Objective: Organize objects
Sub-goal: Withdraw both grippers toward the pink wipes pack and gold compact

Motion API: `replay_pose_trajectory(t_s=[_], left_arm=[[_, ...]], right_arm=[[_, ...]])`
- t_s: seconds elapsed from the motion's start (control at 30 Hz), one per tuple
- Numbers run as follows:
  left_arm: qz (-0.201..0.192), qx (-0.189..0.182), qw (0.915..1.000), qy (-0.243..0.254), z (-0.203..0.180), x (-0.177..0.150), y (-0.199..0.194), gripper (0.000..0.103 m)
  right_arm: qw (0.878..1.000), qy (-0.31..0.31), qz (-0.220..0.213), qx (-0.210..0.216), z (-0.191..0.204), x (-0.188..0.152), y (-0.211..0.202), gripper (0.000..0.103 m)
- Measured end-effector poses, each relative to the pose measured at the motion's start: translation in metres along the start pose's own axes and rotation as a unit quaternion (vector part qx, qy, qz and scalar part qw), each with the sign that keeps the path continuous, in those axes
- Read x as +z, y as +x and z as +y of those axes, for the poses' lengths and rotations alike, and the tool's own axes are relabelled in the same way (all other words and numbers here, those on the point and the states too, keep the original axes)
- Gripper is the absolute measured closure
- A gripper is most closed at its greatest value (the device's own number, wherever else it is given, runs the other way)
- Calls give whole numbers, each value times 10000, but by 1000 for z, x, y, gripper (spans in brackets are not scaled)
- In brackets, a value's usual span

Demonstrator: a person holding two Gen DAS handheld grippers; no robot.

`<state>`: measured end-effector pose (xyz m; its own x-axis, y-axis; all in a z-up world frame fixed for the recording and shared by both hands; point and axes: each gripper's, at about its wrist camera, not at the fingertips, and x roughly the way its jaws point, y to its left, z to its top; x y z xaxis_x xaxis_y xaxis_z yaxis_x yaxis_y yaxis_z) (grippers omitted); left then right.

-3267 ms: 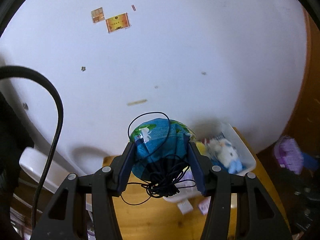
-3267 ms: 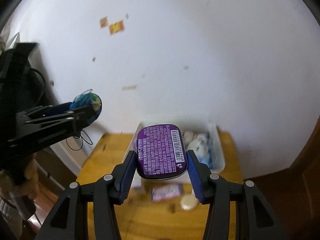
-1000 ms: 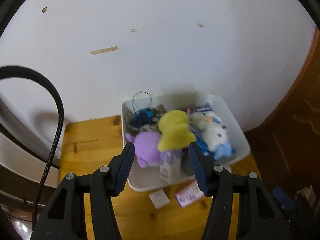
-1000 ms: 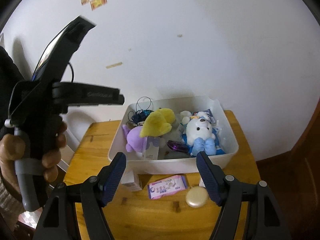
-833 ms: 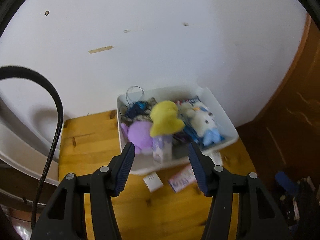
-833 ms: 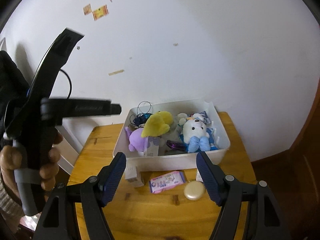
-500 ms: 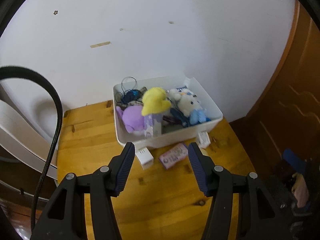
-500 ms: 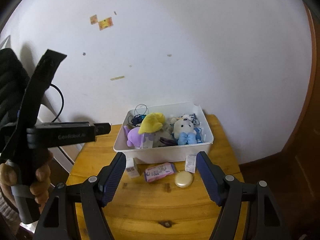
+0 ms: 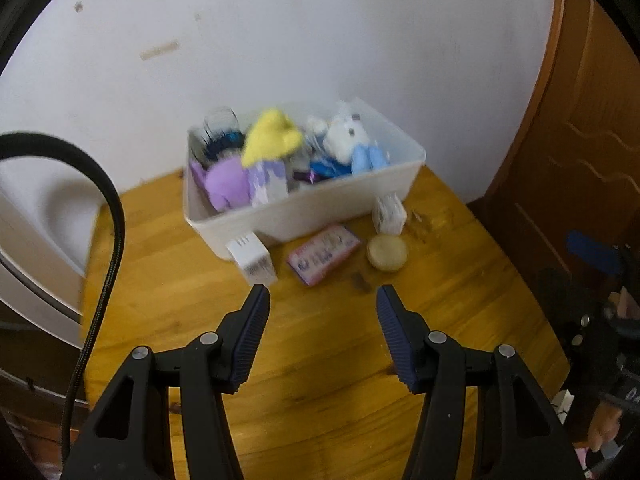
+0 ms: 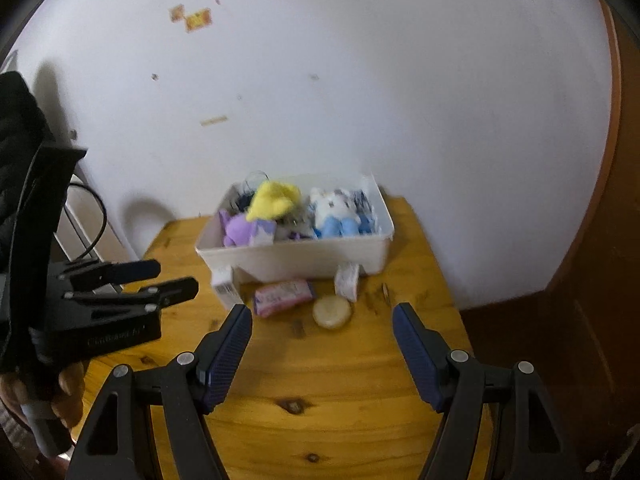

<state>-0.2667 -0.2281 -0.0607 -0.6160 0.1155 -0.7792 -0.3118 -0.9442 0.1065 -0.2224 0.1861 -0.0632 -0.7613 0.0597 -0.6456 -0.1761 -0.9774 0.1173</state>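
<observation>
White wall (image 10: 400, 80), brown door (image 9: 580, 140)

The near half of the wooden table (image 10: 340, 400) lay bare, giving open passage. Farther in, a small white box (image 10: 225, 288), a pink packet (image 10: 284, 297), a round tin (image 10: 332, 312) and a second white box (image 10: 347, 280) crowded the strip just before the white bin (image 10: 320, 254), which stood against the wall (image 10: 400, 100) and was packed with soft toys (image 10: 276, 212).

Dim, soft indoor light, no glare. Motion blur smears the white bin (image 9: 320, 208) & toys in both views. Fisheye bends the wall (image 10: 400, 100); black vignette at corners. Faint shadows left on wall.
</observation>
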Motion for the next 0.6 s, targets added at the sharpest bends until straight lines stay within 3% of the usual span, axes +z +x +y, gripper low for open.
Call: replay_pose_trajectory(t_s=[0.43,0.6], left_arm=[[536,82,9979,362,-6,-1,109,43],[528,92,9965,640,-12,8,131,43]], right_arm=[[9955,168,929,53,-32,-15,111,29],[9932,-288,1106,220,-36,-21,149,29]])
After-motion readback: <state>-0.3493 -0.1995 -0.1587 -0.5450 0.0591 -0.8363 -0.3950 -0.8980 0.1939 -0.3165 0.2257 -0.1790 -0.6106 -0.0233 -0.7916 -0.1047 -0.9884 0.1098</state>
